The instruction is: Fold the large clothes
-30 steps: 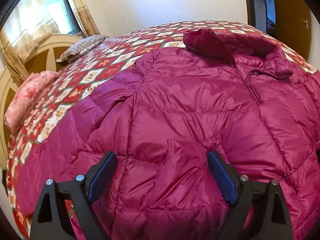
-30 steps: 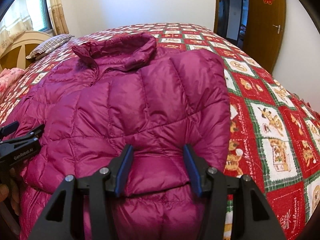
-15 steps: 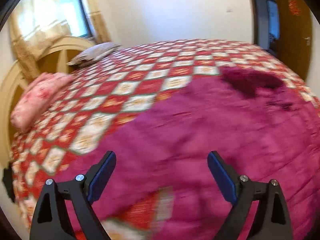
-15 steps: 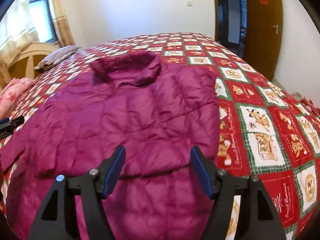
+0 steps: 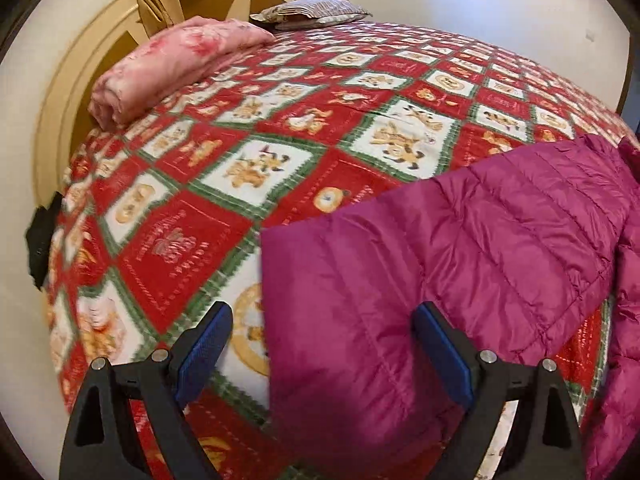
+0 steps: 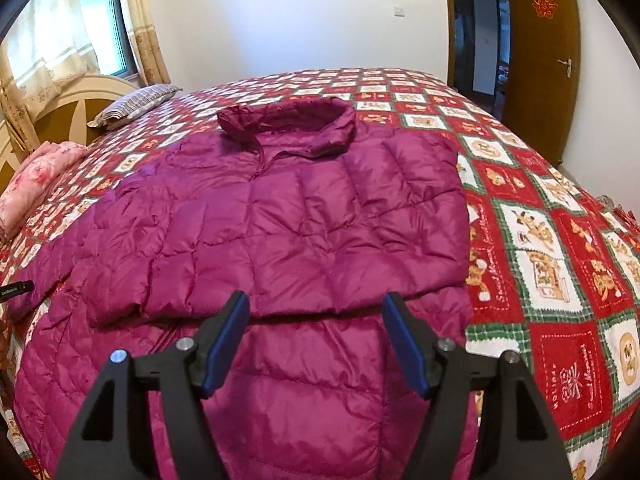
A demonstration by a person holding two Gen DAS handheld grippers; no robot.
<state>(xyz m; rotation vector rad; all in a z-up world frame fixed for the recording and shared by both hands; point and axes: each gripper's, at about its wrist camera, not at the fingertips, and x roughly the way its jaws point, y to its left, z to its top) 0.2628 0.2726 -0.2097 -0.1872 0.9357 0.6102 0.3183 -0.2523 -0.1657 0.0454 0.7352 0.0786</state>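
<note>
down jacket flat on quilt, both grippers spread and holding nothing

writing: the red squares of the quilt (image 6: 568,364) carry script lettering, too small to read with certainty. a red paper emblem (image 6: 543,1) is fixed to the brown door (image 6: 548,60); its character cannot be made out. a white-lettered black part at the left edge of the right wrist view is too small to read.

left gripper (image 5: 322,334): low over the near bed edge, pointing toward the headboard (image 5: 60,120). blue pads (image 5: 204,348) are wide apart, with the cuff end of the jacket's sleeve (image 5: 400,280) lying between them, not pinched.

right gripper (image 6: 316,338): above the jacket's lower body, fingers spread, nothing gripped.

magenta down jacket (image 6: 304,220): lies on the quilt, front up, collar (image 6: 288,122) toward the far wall, hem toward the camera, long axis running near to far. one sleeve is folded across the body; the other extends left, toward the pink folded blanket (image 5: 172,60) but well apart from it. a striped pillow (image 6: 134,104) sits by the headboard.
</note>
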